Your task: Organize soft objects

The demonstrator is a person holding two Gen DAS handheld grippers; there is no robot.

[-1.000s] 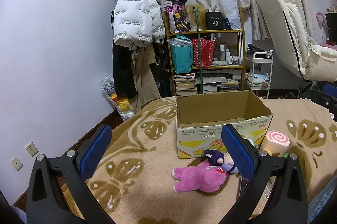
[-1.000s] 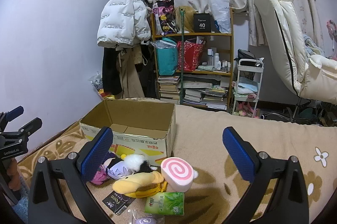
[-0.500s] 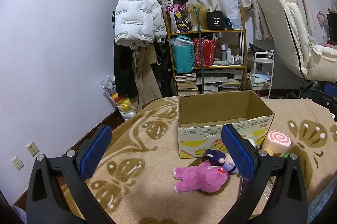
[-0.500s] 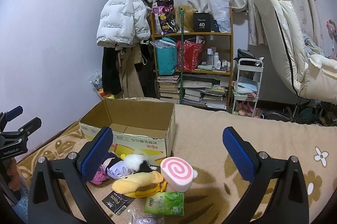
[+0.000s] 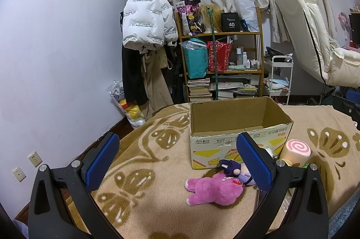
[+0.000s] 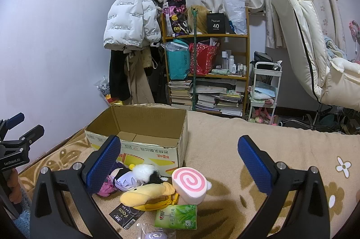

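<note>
Both sets of fingers are spread wide and carrying nothing. The left gripper (image 5: 177, 162) hangs above the patterned blanket (image 5: 139, 149) on the bed, and just ahead, between its blue pads, lies the pink plush bear (image 5: 213, 190), flat on its side. Touching the bear's head is a small purple-haired doll (image 5: 234, 170), and right behind them stands the open cardboard box (image 5: 238, 124), which looks empty from here.

Over on the right gripper (image 6: 178, 163), the view takes in the rest of the pile: a black-and-white fluffy toy (image 6: 146, 172), a yellow duck plush (image 6: 146, 194), a pink swirl cushion (image 6: 190, 185), all crowded at the box's front wall. A green tissue pack (image 6: 176, 216) and a black packet (image 6: 127, 215) sit nearest the camera.

Nothing is boxed yet, so this looks like the opening pick. The bear is the clean target for the left side: come down over its torso, pinch deep so the stuffing doesn't squirm free, and keep clear of the doll beside it. Then lift high enough to clear the box rim.
</note>
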